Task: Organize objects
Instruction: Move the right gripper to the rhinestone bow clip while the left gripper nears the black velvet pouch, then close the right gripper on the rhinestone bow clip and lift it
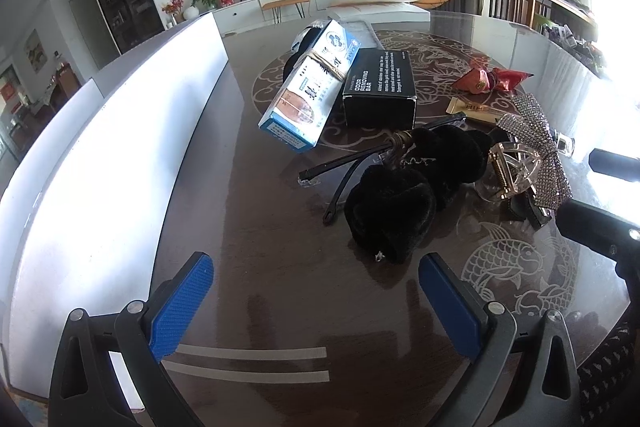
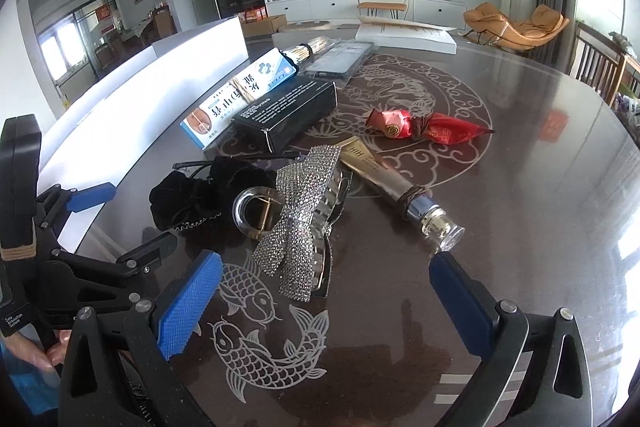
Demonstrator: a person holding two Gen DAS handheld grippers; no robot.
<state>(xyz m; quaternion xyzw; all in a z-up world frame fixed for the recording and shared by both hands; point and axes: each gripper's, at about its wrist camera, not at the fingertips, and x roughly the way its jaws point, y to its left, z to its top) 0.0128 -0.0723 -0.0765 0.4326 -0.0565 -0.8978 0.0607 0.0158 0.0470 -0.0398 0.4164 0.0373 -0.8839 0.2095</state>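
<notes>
On the table [image 2: 540, 187], gold tube [image 2: 384, 173] lying flat, cap toward right tool [image 2: 326, 297]

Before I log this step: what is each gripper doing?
Left gripper: open, holding nothing.
Right gripper: open, holding nothing.

The table [image 2: 540, 187] is dark brown, inlaid with pale silver fish, cloud and dragon motifs. At frame centre, the bow clip [image 2: 298, 211] glitters with silver rhinestones. Left of it, the scrunchie [image 2: 192, 197] is plush black. Upper centre, the wrapped candy [image 2: 424, 129] is red with a gold seal. The odor-bar box [image 2: 288, 113] is black with white lettering; the toothpaste box [image 2: 236, 99] is white and blue. The finger pads [image 2: 190, 307] are textured blue.
</notes>
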